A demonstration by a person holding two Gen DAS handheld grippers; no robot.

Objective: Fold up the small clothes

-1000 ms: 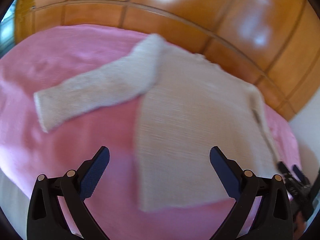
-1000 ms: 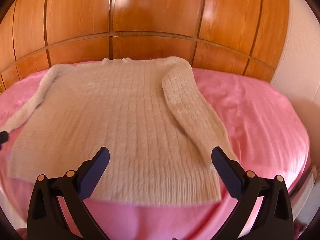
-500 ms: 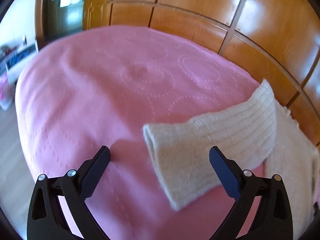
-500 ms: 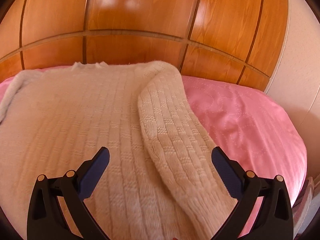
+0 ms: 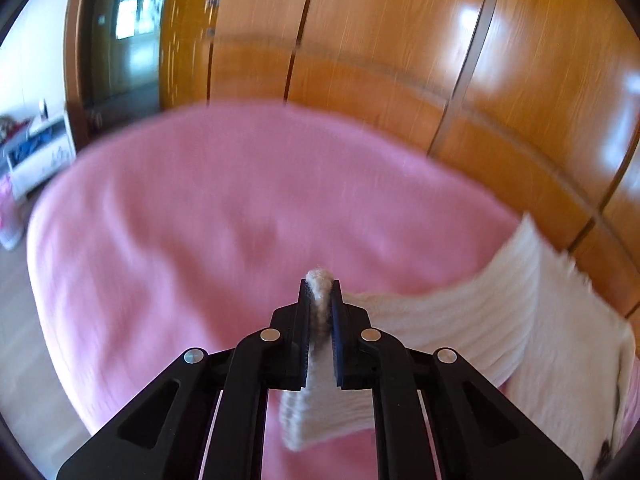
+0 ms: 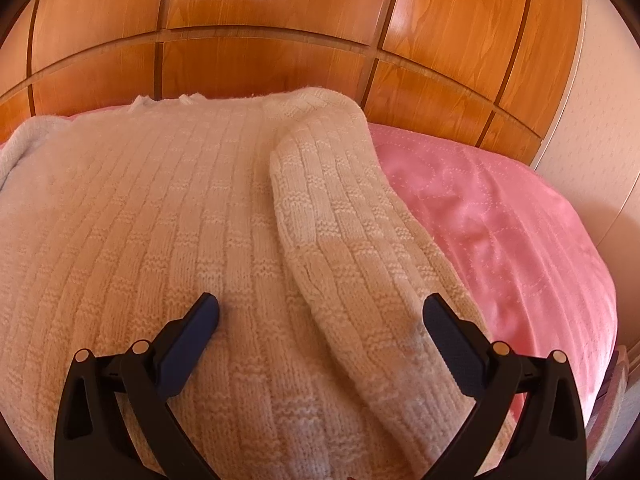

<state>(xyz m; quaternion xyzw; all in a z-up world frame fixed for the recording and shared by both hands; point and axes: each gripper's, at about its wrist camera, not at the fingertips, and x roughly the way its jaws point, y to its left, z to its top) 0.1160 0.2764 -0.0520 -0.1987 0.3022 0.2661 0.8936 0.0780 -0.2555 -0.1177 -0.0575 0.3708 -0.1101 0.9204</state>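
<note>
Sweater [image 6: 168,216] lies flat on the bed [image 6: 500,216], collar toward the headboard [image 6: 260,12]; its right sleeve [image 6: 352,248] is laid down along the body; its left sleeve [image 5: 460,320] runs out sideways over the pink cover.

Your left gripper [image 5: 320,300] has its fingers clamped on the left cuff [image 5: 319,280], a tuft of knit poking out past the tips; the bite looks shallow and near the edge; if you swing fast the cuff may slip free and the sleeve drop short of the body. The left view is blurred, so how much fabric sits between the fingers is hard to judge.

Your right gripper [image 6: 320,320] hovers low over the sweater, fingers wide apart, straddling the lower right sleeve, holding nothing; whether the tips touch the knit I cannot tell.

Risks, as I judge them: pulling the left sleeve across without pinning the body may drag the whole sweater sideways and undo the right sleeve's lay; loose knit stretches, so a hard tug could distort the sleeve; closing the right fingers now would likely catch sleeve and body together and bunch both.
</note>
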